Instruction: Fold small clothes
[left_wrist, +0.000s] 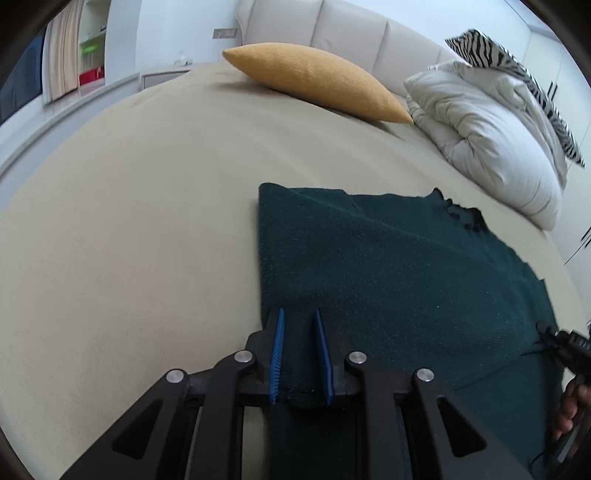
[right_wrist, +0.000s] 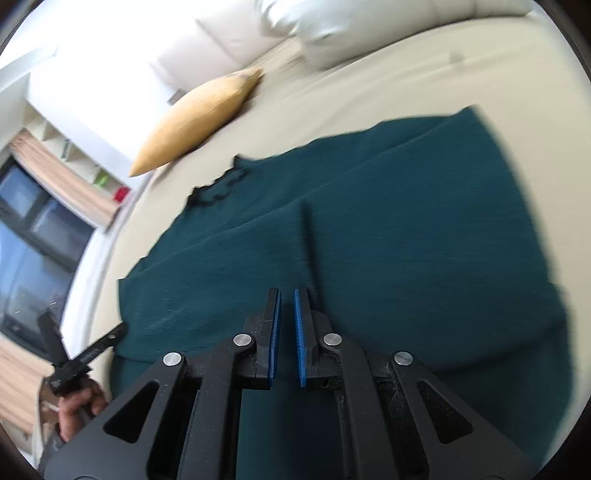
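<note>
Dark green garment (left_wrist: 388, 266) below yellow pillow (left_wrist: 317, 81): partly folded; left gripper (left_wrist: 301, 325) pinches its hem, right gripper (right_wrist: 287, 295) nearly closed, grip unclear.

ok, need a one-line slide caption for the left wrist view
Left gripper pinching the near edge of a dark green garment spread on a beige bed, mustard pillow behind.
</note>
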